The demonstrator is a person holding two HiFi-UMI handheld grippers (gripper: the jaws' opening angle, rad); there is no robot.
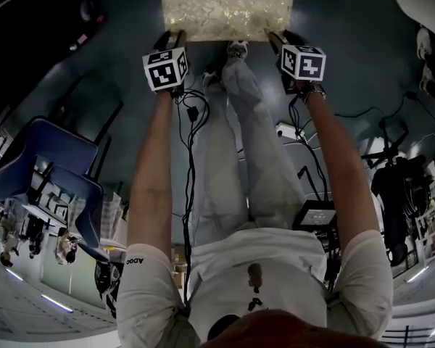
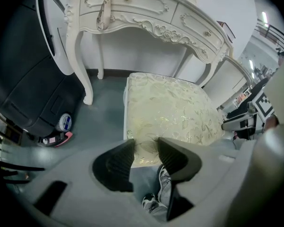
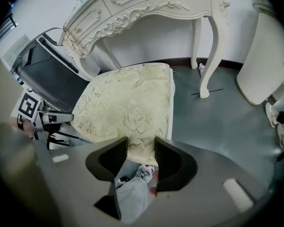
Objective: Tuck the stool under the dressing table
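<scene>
The cream, leaf-patterned upholstered stool (image 1: 225, 6) stands on the grey floor just in front of the white carved dressing desk (image 2: 146, 13). Its far edge is close to the line of the desk's curved front legs, and by my reading it is not yet underneath.

The left gripper (image 2: 144, 145) and right gripper (image 3: 141, 145) sit at the seat's near edge, one towards each near corner. Both have their jaws wide apart. The seat's rim shows in each gap, but neither pair looks clamped on it, so the tips seem only to bear against the edge.

Risks, as I judge them:
- With no real hold on soft fabric, a tip could slide up over the cushion.
- An uneven push from the two sides could skew the stool, and a far corner could knock the left desk leg (image 2: 83, 70) or the right desk leg (image 3: 208, 46).
- A stool foot could catch on the floor and rock the seat.

The stool's legs are hidden beneath the seat in every view. The head view cuts off the seat's far part and shows no desk. Both gripper views crop the desk's top.
</scene>
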